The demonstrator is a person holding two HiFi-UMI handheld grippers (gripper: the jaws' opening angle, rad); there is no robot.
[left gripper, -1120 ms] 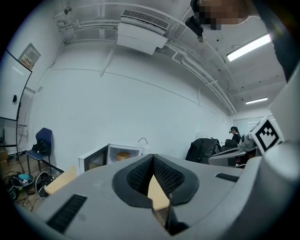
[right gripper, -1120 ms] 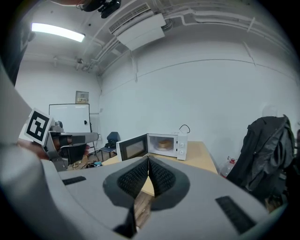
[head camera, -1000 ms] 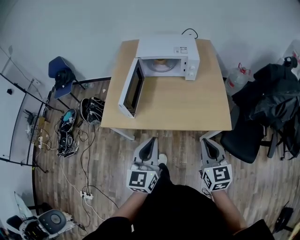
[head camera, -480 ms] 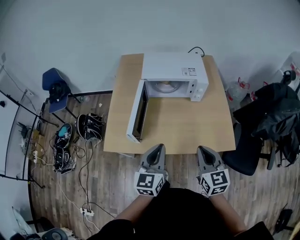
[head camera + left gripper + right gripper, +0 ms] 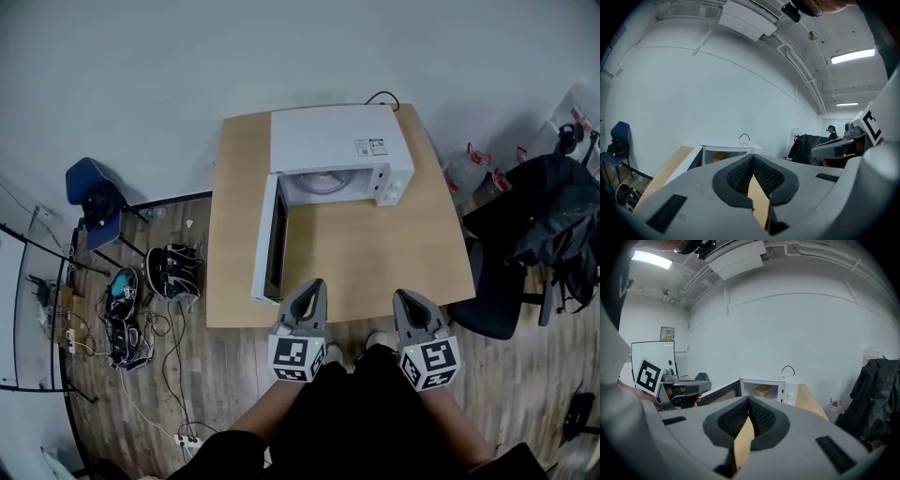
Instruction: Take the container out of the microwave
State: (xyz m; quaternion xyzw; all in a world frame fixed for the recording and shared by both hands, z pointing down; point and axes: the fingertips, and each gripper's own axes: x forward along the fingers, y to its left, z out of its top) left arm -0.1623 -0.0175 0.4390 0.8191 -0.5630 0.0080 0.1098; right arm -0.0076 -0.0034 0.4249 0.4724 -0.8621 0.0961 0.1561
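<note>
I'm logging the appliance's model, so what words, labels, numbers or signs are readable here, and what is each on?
No text reads clearly.
Sticker on the microwave top: print too small to read.
Framed notice in the right gripper view: too blurred to read.
Cubes on the left gripper and right gripper: square coded markers, no letters.

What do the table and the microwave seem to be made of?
The table looks like pale wood or wood-look laminate, matte: even tan top, no visible grain. The microwave seems white painted metal or plastic, smooth and plain; its open door holds a dark, glassy window.
</note>
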